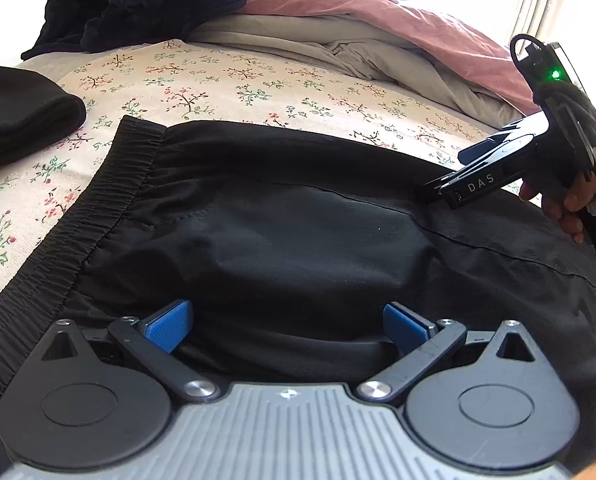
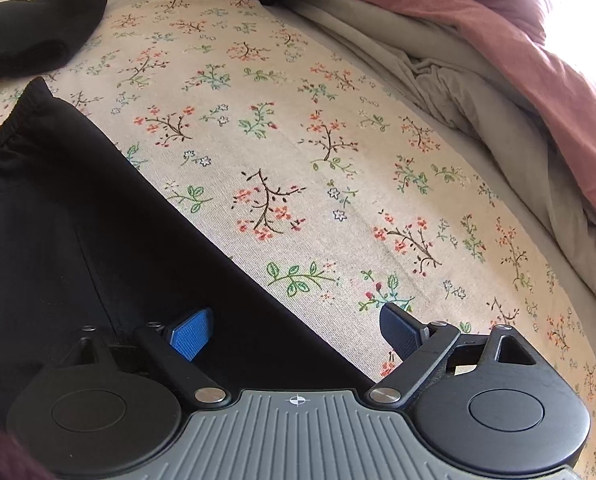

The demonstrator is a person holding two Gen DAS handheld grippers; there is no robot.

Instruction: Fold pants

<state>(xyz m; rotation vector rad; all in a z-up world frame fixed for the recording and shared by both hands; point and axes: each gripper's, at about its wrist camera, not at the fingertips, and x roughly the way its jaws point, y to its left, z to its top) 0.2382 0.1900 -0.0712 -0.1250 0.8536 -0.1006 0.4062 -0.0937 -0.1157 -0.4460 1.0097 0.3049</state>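
Black pants lie flat on the floral bed sheet, their gathered waistband on the left. My left gripper hovers low over the pants' near part, blue pads wide apart and open, with a ridge of black cloth lying loose between them. In the right wrist view my right gripper is open and straddles the pants' straight far edge: its left pad is over black cloth, its right pad over the sheet. The left wrist view shows the right gripper, held by a hand, at the pants' far right.
A folded black garment lies on the sheet at the far left. A dark heap of clothes sits at the back. A rumpled pink duvet and a grey sheet run along the back right.
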